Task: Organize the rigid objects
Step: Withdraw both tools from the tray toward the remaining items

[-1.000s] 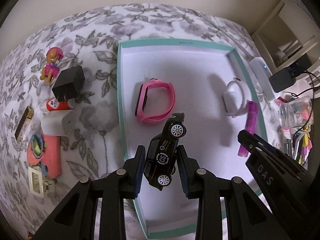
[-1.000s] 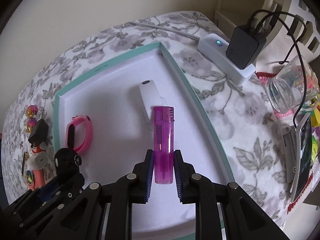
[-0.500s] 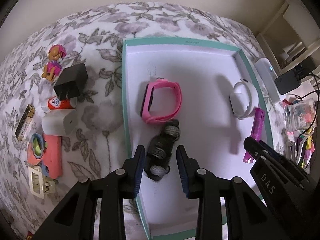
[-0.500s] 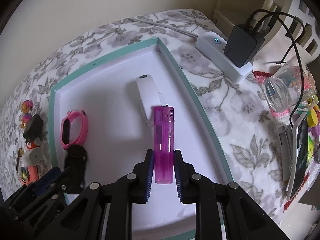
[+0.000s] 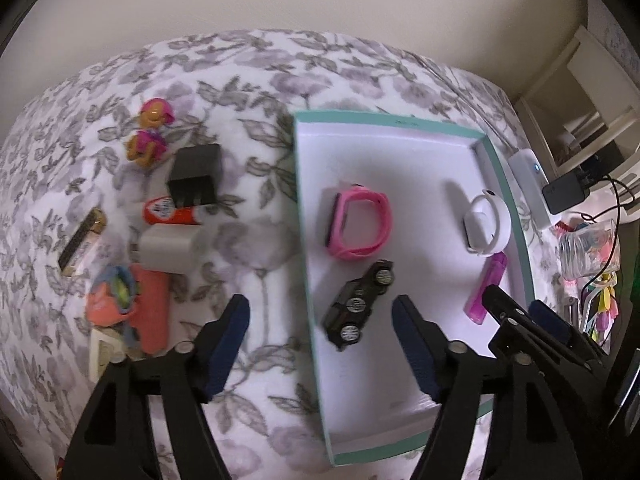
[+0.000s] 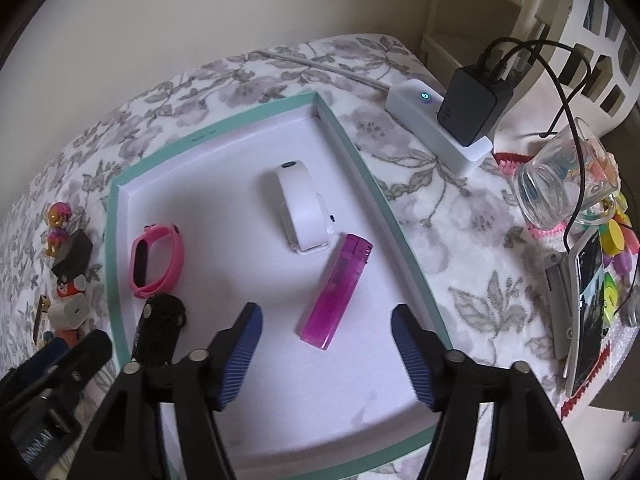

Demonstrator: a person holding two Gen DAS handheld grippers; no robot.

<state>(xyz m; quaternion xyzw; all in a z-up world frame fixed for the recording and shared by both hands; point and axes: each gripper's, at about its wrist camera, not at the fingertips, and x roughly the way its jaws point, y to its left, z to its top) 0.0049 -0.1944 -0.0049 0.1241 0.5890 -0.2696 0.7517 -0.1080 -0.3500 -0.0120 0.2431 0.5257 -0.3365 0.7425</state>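
A white tray with a teal rim (image 5: 306,240) (image 6: 116,248) lies on the flowered cloth. In it lie a black toy car (image 5: 358,305) (image 6: 158,330), a pink watch band (image 5: 358,222) (image 6: 156,256), a white watch (image 5: 486,220) (image 6: 304,208) and a purple lighter (image 5: 486,286) (image 6: 336,290). My left gripper (image 5: 320,332) is open and empty, just short of the car. My right gripper (image 6: 326,344) is open and empty, just behind the lighter.
Left of the tray lie a dog figure (image 5: 150,134), a black plug (image 5: 196,176), an orange tube (image 5: 170,210), a white charger (image 5: 170,248), a gold lighter (image 5: 82,240) and orange toys (image 5: 128,304). Right of it stand a power strip (image 6: 436,128), a glass jar (image 6: 560,184) and a phone (image 6: 586,304).
Both grippers have opened and drawn back. The car and the purple lighter now lie loose in the tray.
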